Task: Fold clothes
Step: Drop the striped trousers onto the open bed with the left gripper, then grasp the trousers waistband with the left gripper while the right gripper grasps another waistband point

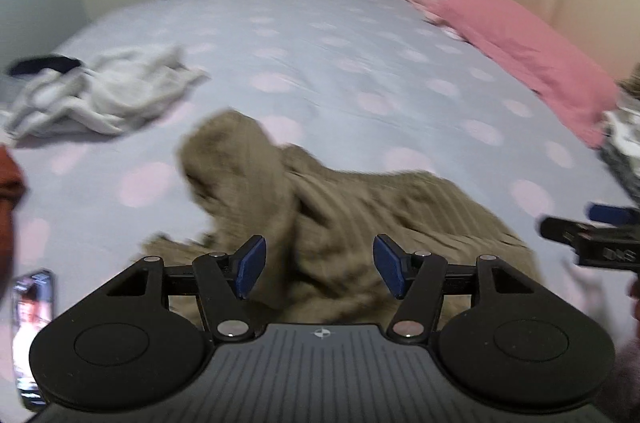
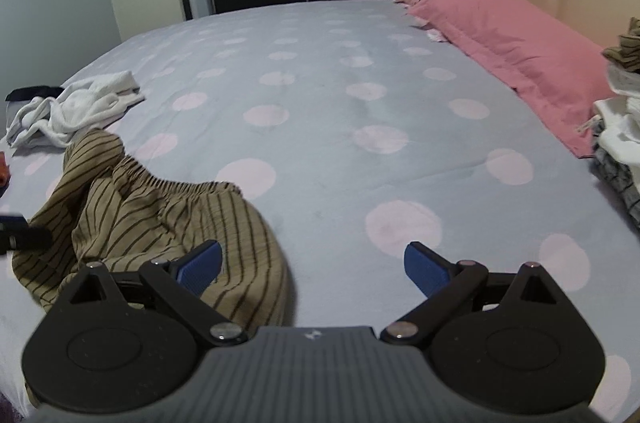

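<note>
Both tongs hang released over the bed [image 2: 320, 95]. The left gripper [image 1: 320, 269] has its blue pads spread, with the crumpled brown striped garment [image 1: 320, 207] lying on the near part of the sheet beneath and between them, not pinched. The right gripper [image 2: 314, 265] gapes wide over bare dotted sheet, the garment [image 2: 160, 219] to its left. A white heap [image 2: 76, 107] lies far left, a pink pillow [image 2: 512, 51] far right.

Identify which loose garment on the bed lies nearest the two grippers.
The brown striped garment, crumpled right in front of both grippers. The white garment lies farther off, toward the bed's far left edge.
</note>
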